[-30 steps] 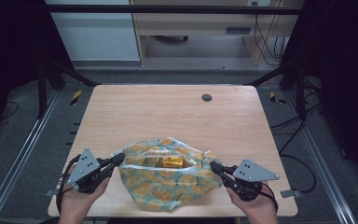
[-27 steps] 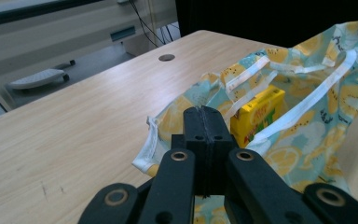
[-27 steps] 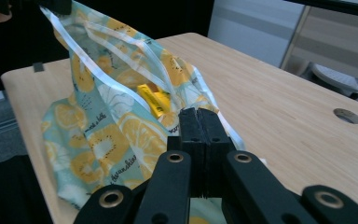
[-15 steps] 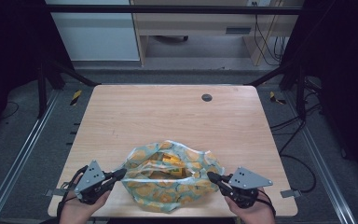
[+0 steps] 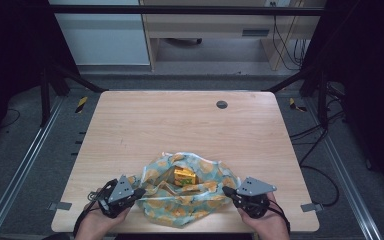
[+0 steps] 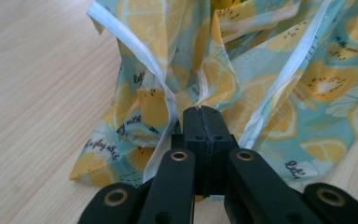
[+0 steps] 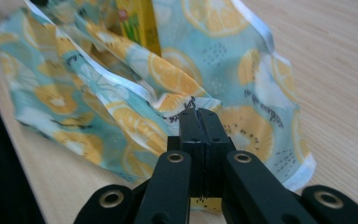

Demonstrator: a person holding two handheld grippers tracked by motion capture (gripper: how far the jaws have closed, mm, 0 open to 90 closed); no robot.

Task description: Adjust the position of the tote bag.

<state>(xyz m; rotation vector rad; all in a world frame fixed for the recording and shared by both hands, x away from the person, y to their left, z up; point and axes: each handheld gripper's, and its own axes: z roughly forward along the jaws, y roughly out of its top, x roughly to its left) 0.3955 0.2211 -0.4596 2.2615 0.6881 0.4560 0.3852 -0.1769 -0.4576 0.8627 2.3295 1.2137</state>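
A teal bag printed with lemon slices [image 5: 190,206] lies near the front edge of the wooden table [image 5: 180,125], its mouth gaping upward. A yellow box [image 5: 185,175] sits inside it. My left gripper [image 5: 141,191] is shut on the bag's left rim, and in the left gripper view its jaws [image 6: 204,109] pinch a fold of the fabric [image 6: 270,70] beside a white seam. My right gripper [image 5: 226,190] is shut on the bag's right rim; in the right gripper view its jaws [image 7: 199,112] clamp the bag's edge [image 7: 223,51], with the yellow box [image 7: 140,23] behind.
A small black grommet [image 5: 222,104] sits in the tabletop at the far right. Metal rails [image 5: 25,165] run along both sides of the table. A person's hands hold the grippers at the near edge. Cables [image 5: 310,150] trail on the floor at the right.
Both hands have dropped lower and drawn back toward the near edge, still holding the bag's rims. The bag has sunk and settled flatter on the table.
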